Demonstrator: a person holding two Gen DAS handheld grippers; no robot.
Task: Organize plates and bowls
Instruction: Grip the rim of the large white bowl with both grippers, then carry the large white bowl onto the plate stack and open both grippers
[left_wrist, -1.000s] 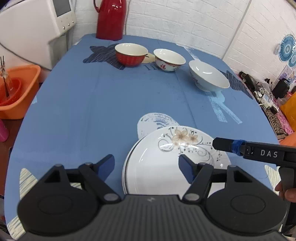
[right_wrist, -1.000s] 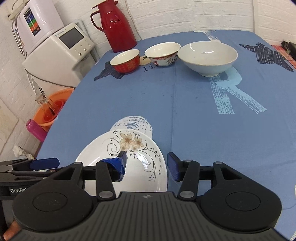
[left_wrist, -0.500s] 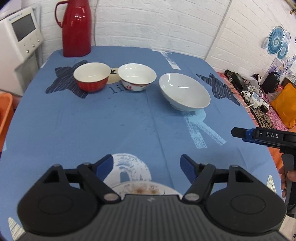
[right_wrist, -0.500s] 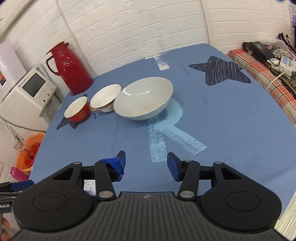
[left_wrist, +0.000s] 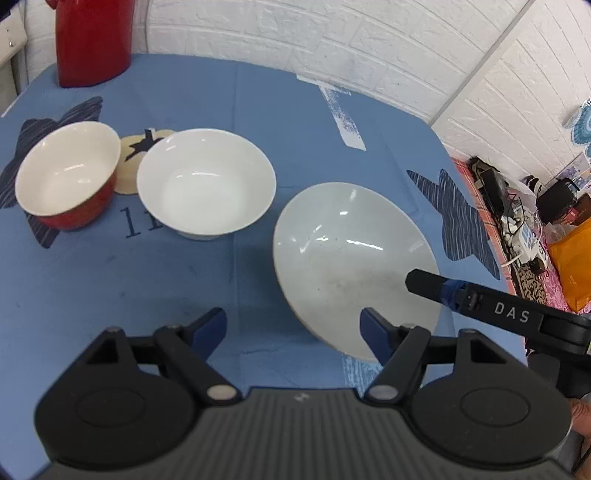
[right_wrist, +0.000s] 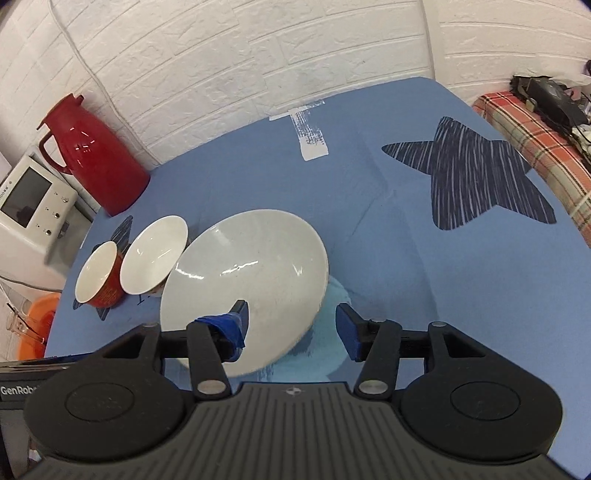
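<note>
- the right gripper (right_wrist: 291, 326) hangs over the near rim of the large pale bowl (right_wrist: 251, 280): one finger sits over the bowl's inside, the other outside the rim, and the jaws are opening with nothing pinched yet.
- the left gripper (left_wrist: 293, 330) hovers just beside that same bowl, fingers spread wide and empty, its right finger in front of the bowl's near edge.
- the step in hand looks like the approach to the big bowl; the next move, as i read it, calls for lowering the right fingers astride the rim and closing on it before any lift.
- the bowl rests on the blue tablecloth (right_wrist: 369, 192), over a light printed patch.
- further back stand a white bowl (left_wrist: 205, 182) and a red bowl (left_wrist: 66, 175), close together, apart from the big one.
- these two could crowd any slide toward them; whether they touch each other i cannot tell.
- at the far edge stands a red thermos jug (right_wrist: 92, 162), against the white brick wall (right_wrist: 240, 55).
</note>
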